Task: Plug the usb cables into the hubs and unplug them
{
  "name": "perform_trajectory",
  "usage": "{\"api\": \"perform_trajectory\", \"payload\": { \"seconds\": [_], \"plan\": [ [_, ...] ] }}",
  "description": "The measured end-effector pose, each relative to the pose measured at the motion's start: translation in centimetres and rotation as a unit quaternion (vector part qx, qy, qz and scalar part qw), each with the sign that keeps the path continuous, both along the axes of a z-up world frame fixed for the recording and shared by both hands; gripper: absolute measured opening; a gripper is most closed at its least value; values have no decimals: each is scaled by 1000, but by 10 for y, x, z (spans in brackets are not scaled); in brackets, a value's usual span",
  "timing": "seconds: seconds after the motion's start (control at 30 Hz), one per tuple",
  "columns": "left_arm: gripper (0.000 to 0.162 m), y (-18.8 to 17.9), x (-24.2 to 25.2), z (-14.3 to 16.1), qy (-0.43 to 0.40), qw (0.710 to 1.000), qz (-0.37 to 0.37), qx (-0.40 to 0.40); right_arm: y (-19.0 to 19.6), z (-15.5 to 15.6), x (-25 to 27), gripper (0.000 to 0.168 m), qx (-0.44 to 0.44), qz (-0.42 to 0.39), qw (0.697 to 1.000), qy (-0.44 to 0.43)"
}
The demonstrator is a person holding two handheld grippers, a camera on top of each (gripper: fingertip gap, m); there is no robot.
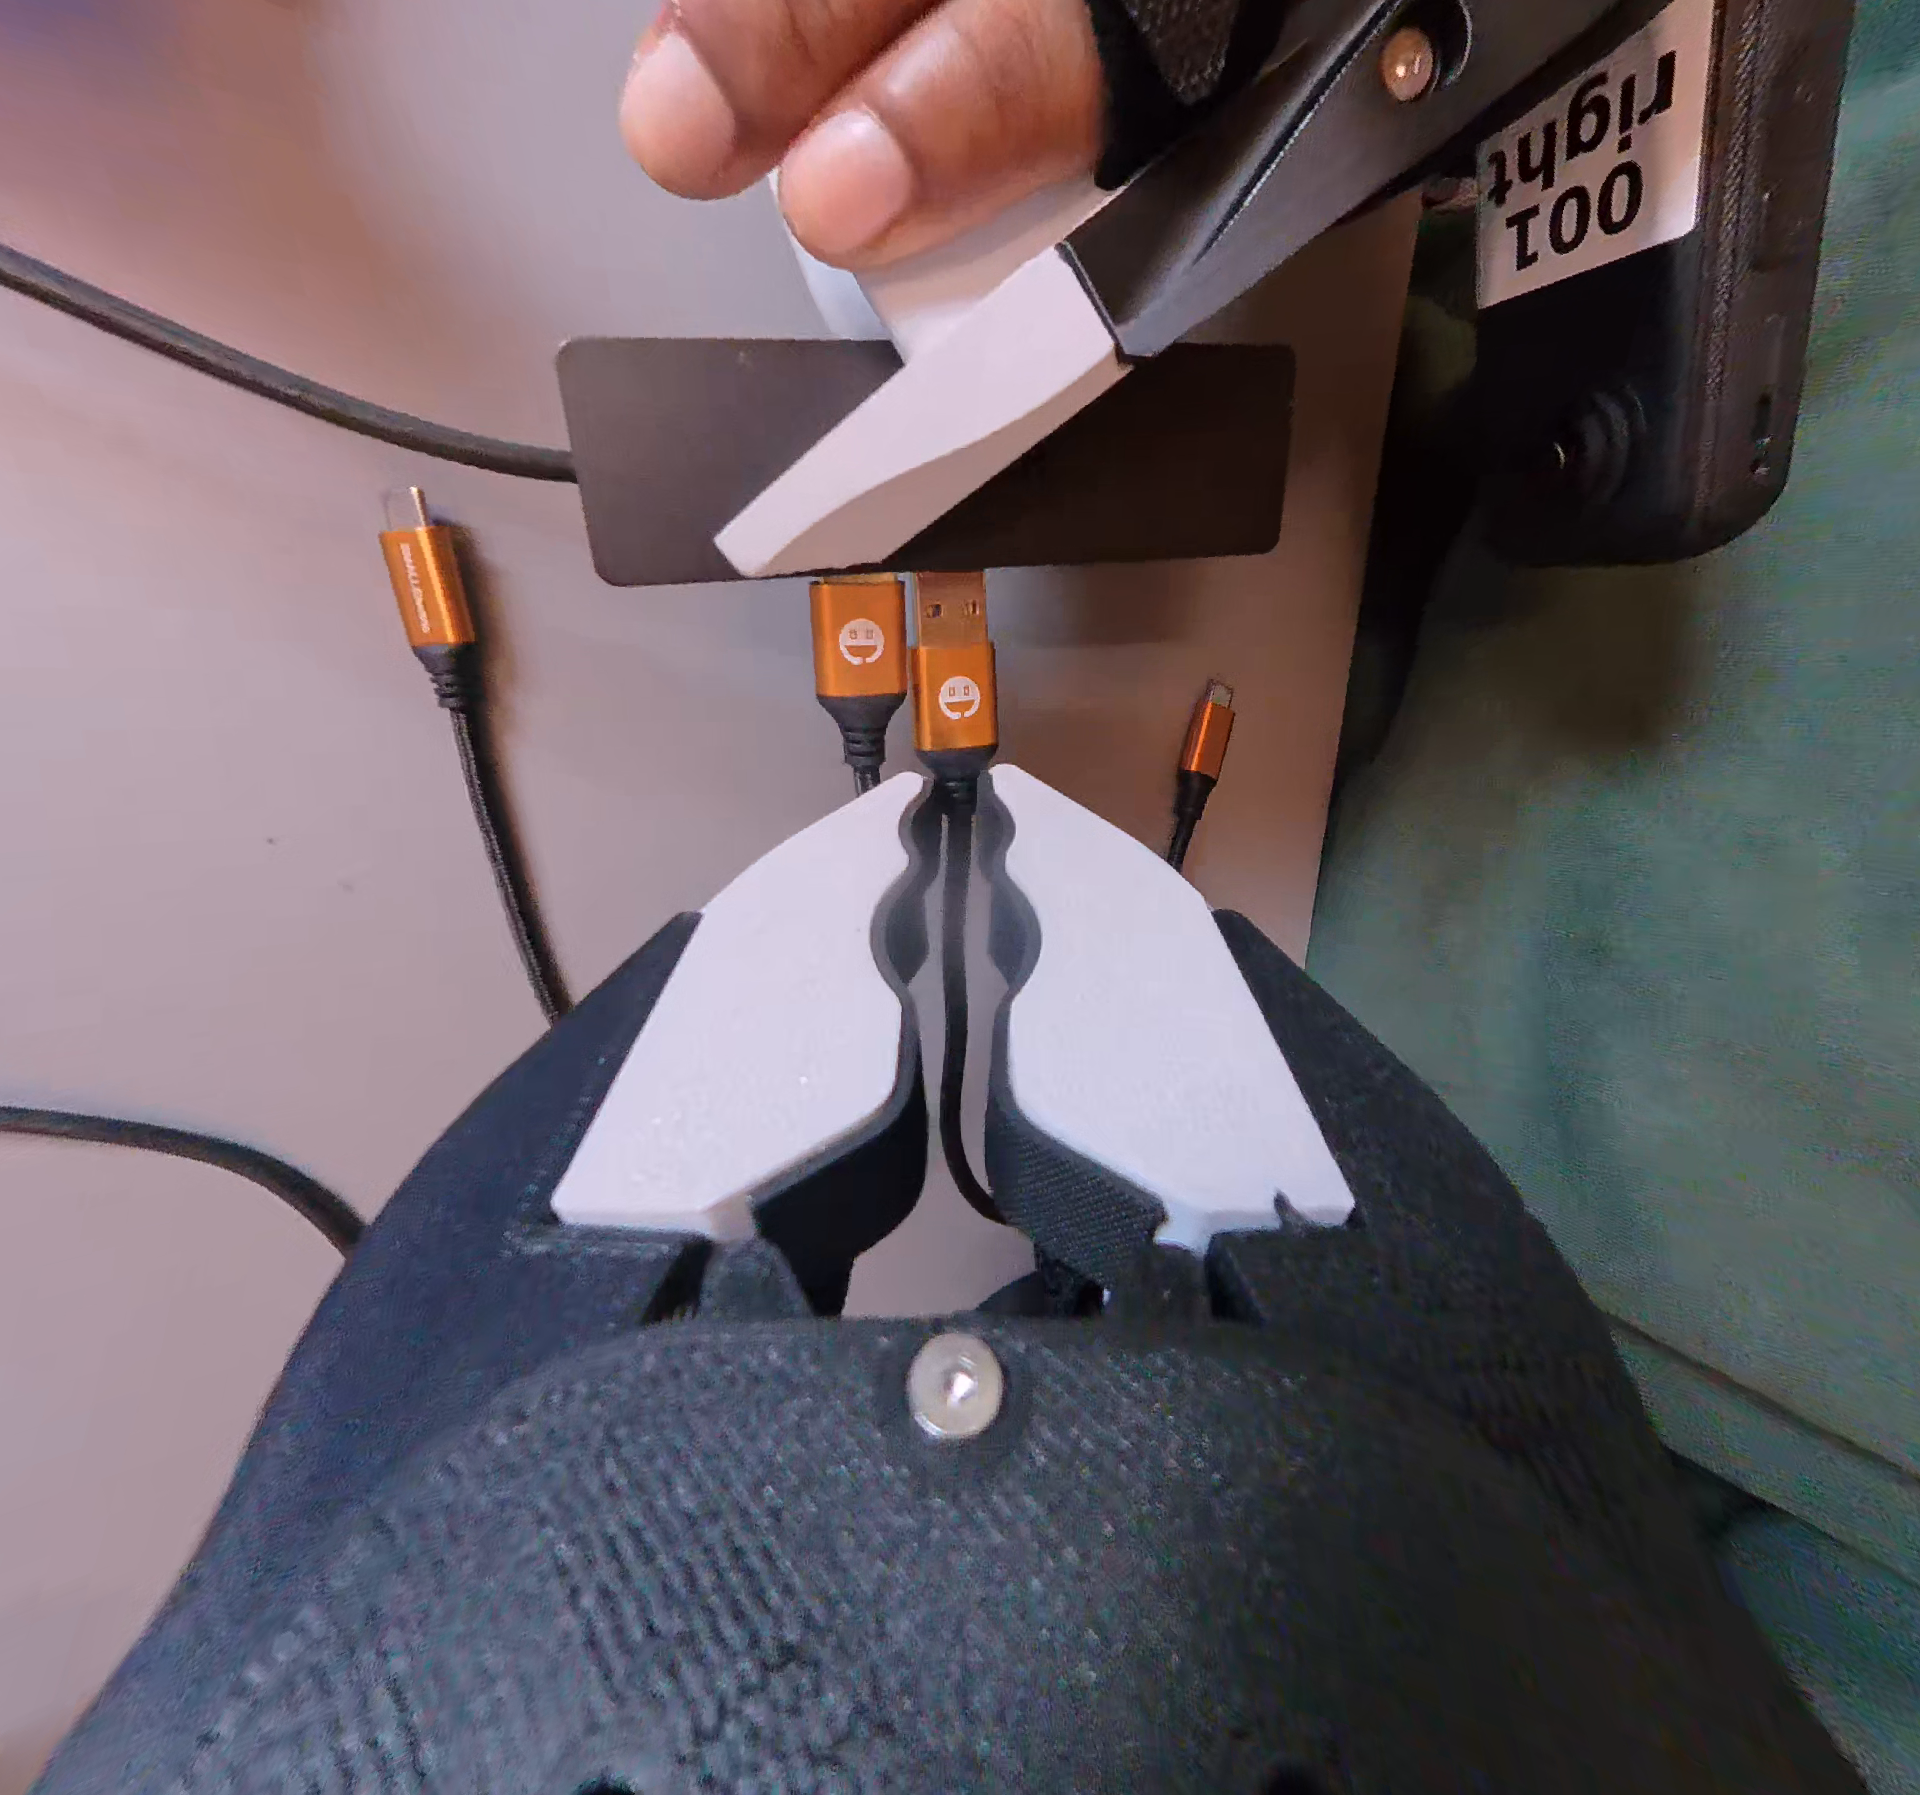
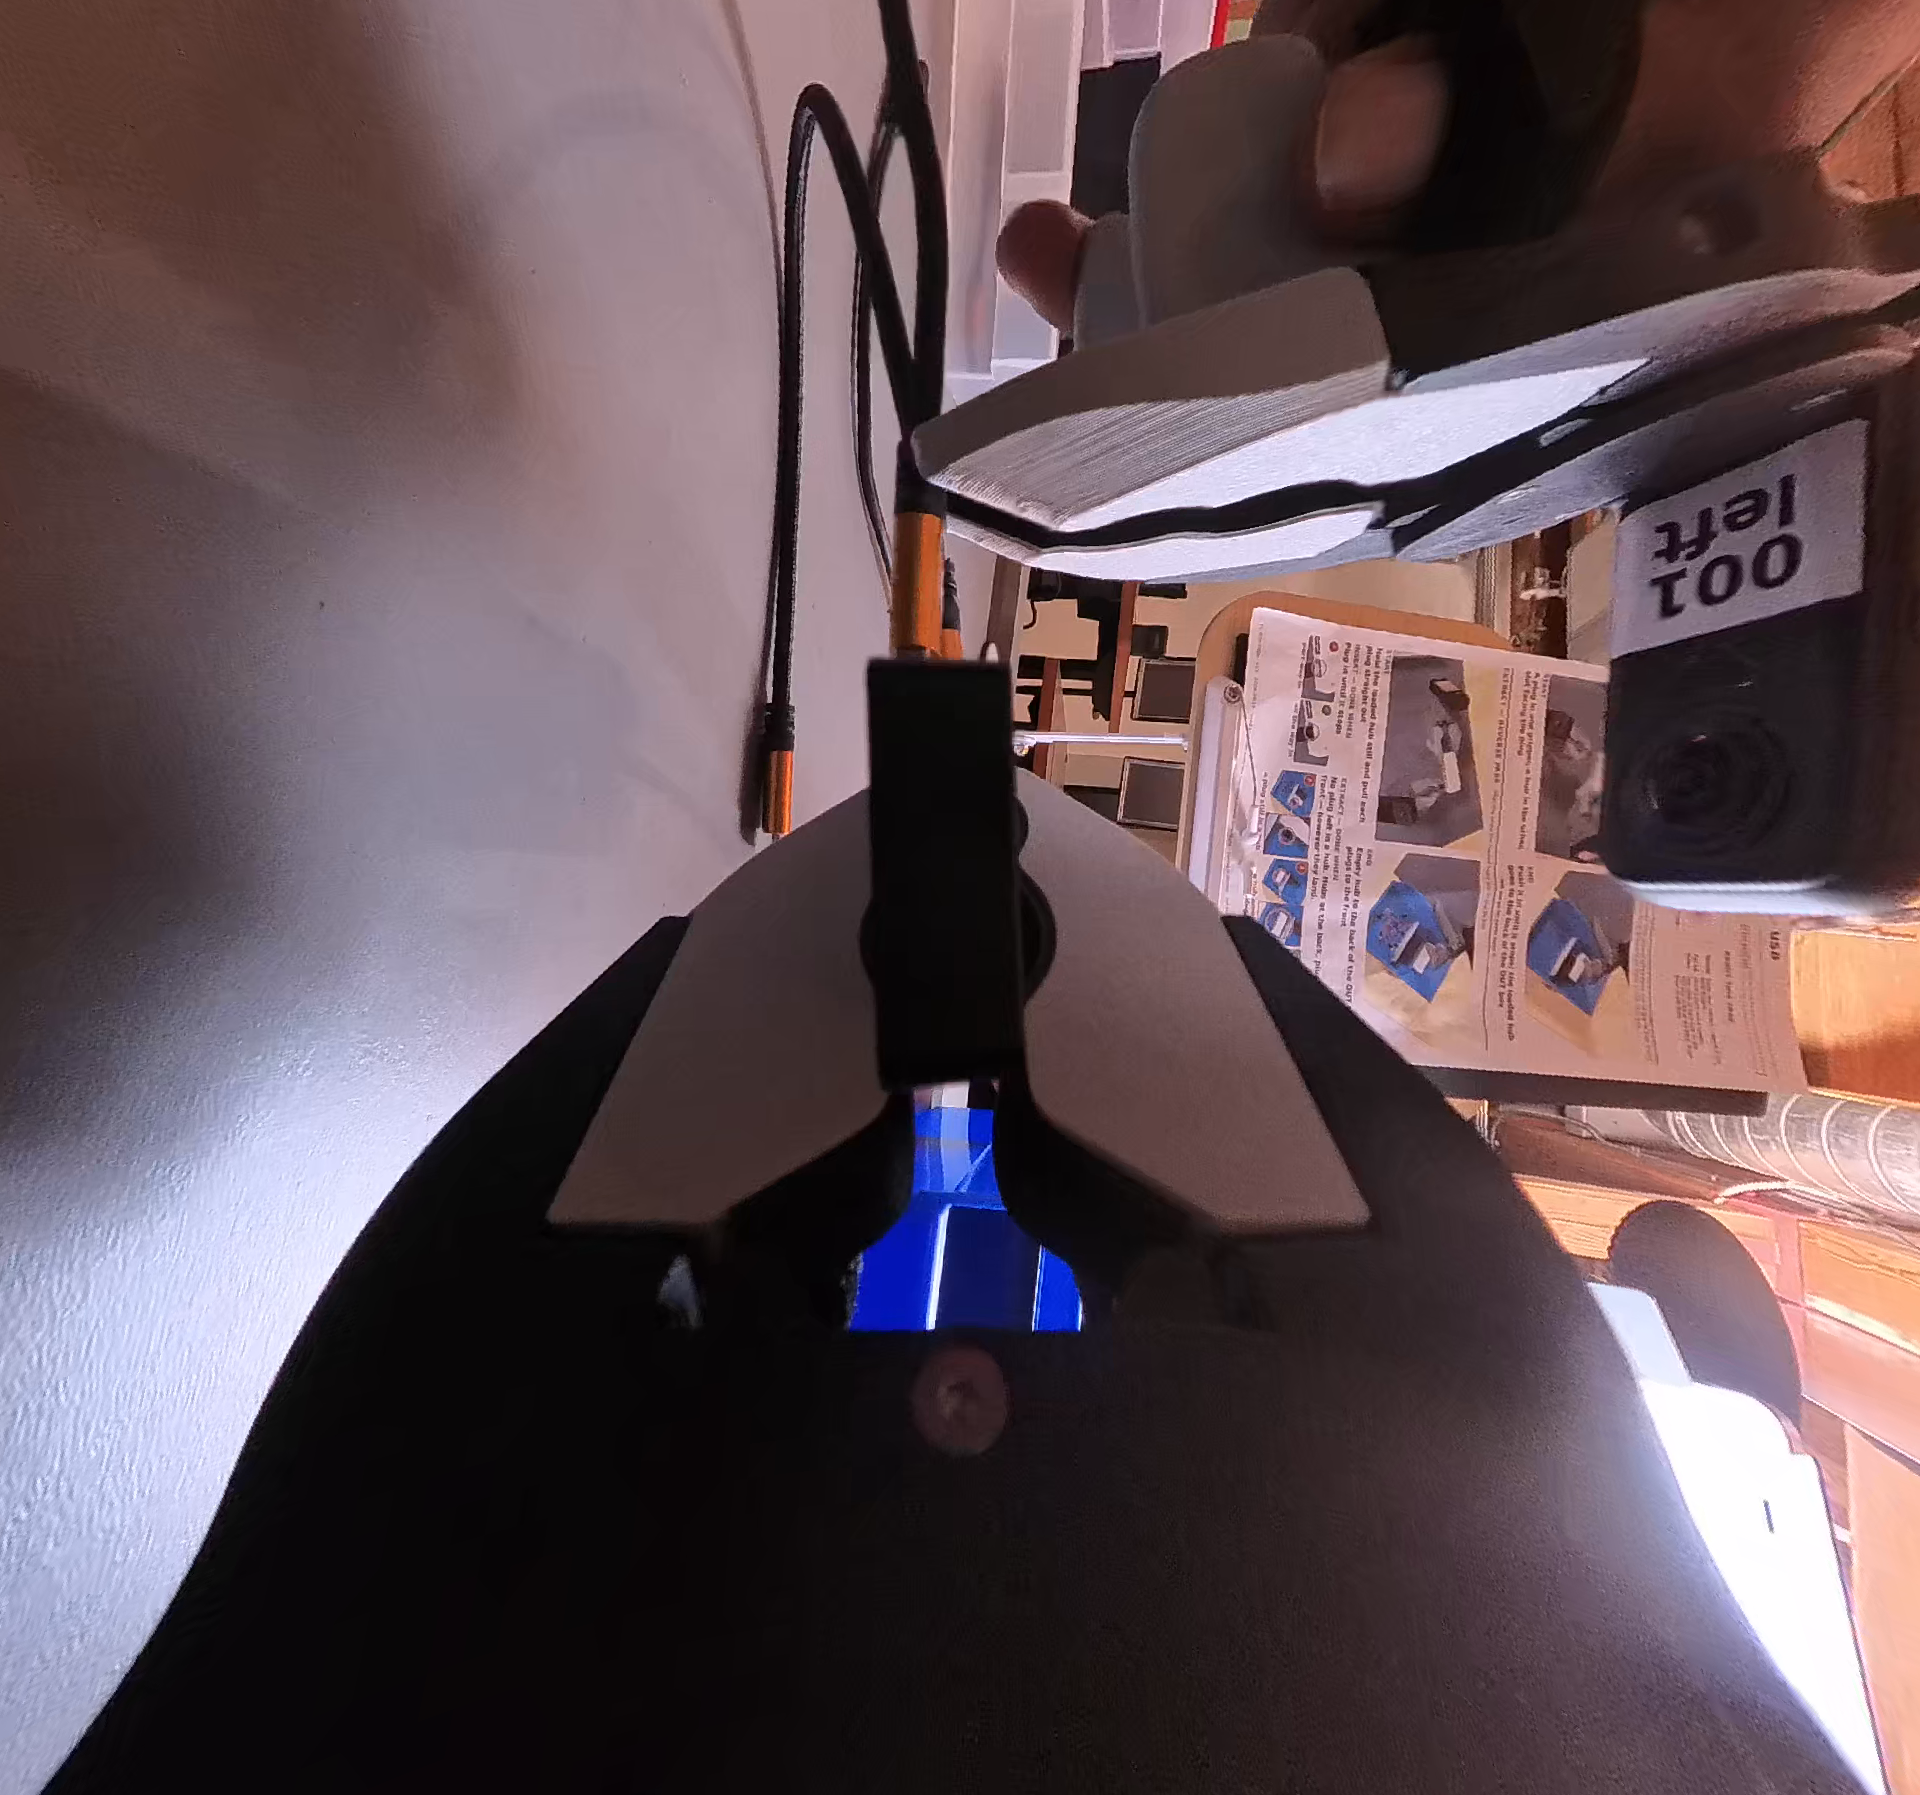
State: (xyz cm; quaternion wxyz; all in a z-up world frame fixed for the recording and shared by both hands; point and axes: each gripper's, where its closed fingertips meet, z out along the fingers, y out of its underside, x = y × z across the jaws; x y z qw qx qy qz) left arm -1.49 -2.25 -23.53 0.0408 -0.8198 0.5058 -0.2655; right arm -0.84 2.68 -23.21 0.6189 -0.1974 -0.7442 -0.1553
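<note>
- The pale table (image 1: 208,810) fills the left wrist view, with green fabric (image 1: 1662,1018) along its right edge.
- The right gripper (image 2: 940,914), white-fingered on a black body, is clamped on the flat black hub (image 1: 665,457); in the left wrist view it reaches the hub from above, a hand (image 1: 831,72) behind it and a white printed sticker (image 1: 1590,156) on its camera housing.
- The left gripper (image 1: 951,800) is closed on the black cord just behind an orange USB-A plug (image 1: 954,696). The plug's metal tip is bare and just touches the hub's near edge.
- A second orange plug (image 1: 858,644) sits in the hub just to the left.
- Two loose orange connectors lie on the table: one left (image 1: 426,592), with small unreadable lettering, and one right (image 1: 1210,727).
- Both USB-A plugs carry a white smiley logo.
- In the right wrist view, a printed instruction sheet (image 2: 1507,862) lies behind.
</note>
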Motion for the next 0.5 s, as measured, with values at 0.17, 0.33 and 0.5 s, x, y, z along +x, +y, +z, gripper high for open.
{"api": "perform_trajectory", "payload": {
  "seconds": [0.17, 0.33, 0.5],
  "plan": [
    [6, 0, 3, 14, -71, 997, 6, 8, 4, 10, 2, 12, -18, -1, 999, 28],
    [6, 3, 4, 16, -92, 995, 17, 21, 4, 11, 2, 12, -11, 0, 1000, 29],
    [6, 6, 3, 12, -78, 996, 24, 32, 3, 8, 2, 12, 1, -2, 1000, 21]
  ]
}}
